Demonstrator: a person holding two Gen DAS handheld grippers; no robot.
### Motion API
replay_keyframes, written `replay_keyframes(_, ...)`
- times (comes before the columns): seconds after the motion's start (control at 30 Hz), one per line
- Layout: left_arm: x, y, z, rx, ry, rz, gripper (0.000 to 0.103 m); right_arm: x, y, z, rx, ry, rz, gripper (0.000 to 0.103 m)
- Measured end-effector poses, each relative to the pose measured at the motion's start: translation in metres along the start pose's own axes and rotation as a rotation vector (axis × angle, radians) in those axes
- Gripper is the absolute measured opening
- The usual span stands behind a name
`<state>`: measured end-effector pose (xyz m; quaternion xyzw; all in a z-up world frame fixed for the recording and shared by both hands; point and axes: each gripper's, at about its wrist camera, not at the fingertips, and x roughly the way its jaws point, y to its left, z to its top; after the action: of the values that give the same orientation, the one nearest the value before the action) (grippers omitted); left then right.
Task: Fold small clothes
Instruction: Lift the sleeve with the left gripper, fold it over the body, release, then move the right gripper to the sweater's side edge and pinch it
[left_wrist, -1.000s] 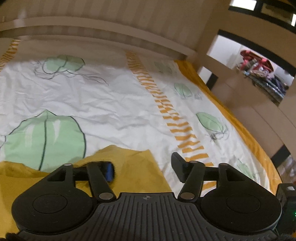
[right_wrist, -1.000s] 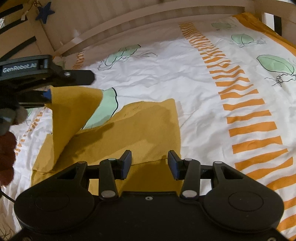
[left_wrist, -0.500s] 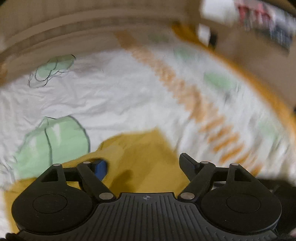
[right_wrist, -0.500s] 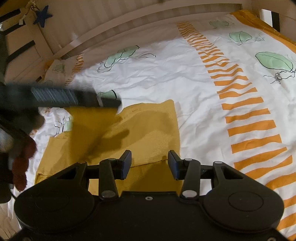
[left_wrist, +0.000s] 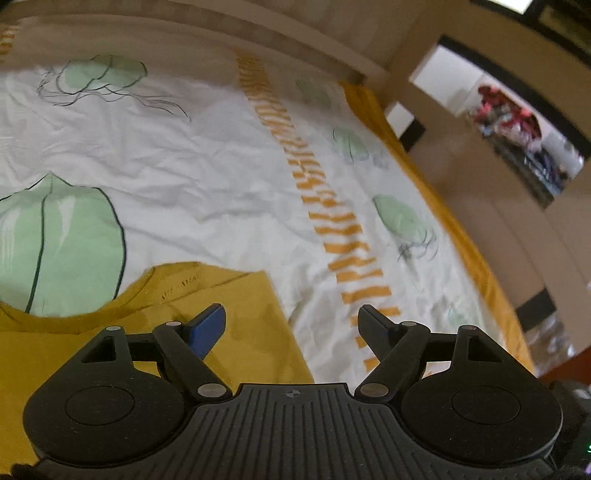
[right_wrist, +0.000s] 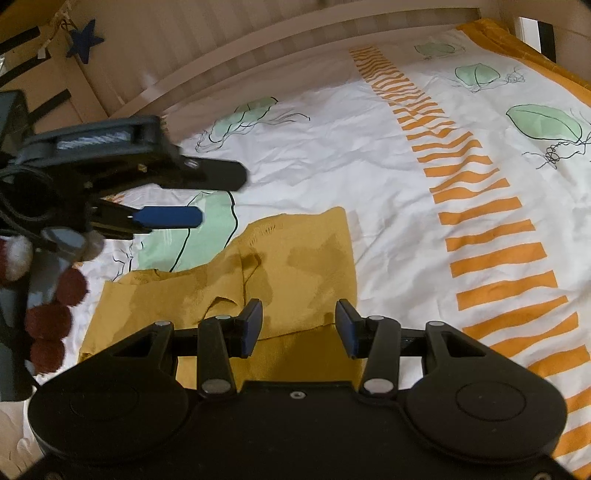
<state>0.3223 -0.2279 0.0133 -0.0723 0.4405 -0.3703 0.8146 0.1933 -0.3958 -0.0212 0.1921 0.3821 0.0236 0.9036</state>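
The left hand-held gripper (left_wrist: 291, 321) has just opened and released the yellow garment (right_wrist: 295, 273) onto the bed (right_wrist: 332, 147); one fold looks done. The right hand-held gripper (right_wrist: 299, 325) hovers open.

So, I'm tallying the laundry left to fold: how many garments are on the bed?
1: a mustard-yellow garment lying on the bedsheet just ahead of the right gripper. More may lie outside both views.

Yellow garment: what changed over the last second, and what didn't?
The left claw let go of the yellow garment: a second ago it pinched a lifted flap; its jaws have just been opening, nothing sits between them, and the flap now lies folded over on the bedsheet. The right claw stayed put, half open over the near edge; whether it touches the cloth is unclear.
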Motion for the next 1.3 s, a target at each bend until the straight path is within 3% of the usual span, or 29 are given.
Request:
replay_keyframes(0.2, -0.032, 0.028, -0.016, 0.034, -0.032, 0.144, 0.078, 0.002, 0.000, 0.000, -0.004, 0.006, -0.006, 0.054)
replay_keyframes(0.5, -0.086, 0.112, -0.066, -0.003, -0.053, 0.446, 0.078, 0.013, 0.008, -0.009, -0.048, 0.024, -0.018, 0.054)
replay_keyframes(0.6, -0.098, 0.135, -0.079, -0.018, -0.055, 0.506, 0.078, 0.014, 0.013, -0.012, -0.074, 0.015, -0.016, 0.054)
replay_keyframes(0.73, -0.104, 0.154, -0.093, -0.008, -0.055, 0.547, 0.078, 0.017, 0.019, -0.016, -0.107, 0.002, -0.017, 0.054)
replay_keyframes(0.97, -0.104, 0.189, -0.107, -0.066, -0.079, 0.533, 0.078, 0.025, 0.027, -0.026, -0.175, -0.026, -0.037, 0.055)
replay_keyframes(1.17, -0.103, 0.224, -0.111, -0.131, 0.001, 0.576, 0.078, 0.032, 0.037, -0.037, -0.236, -0.045, -0.046, 0.055)
replay_keyframes(1.3, -0.108, 0.235, -0.114, -0.181, 0.008, 0.561, 0.078, 0.031, 0.056, -0.047, -0.331, -0.097, -0.078, 0.065)
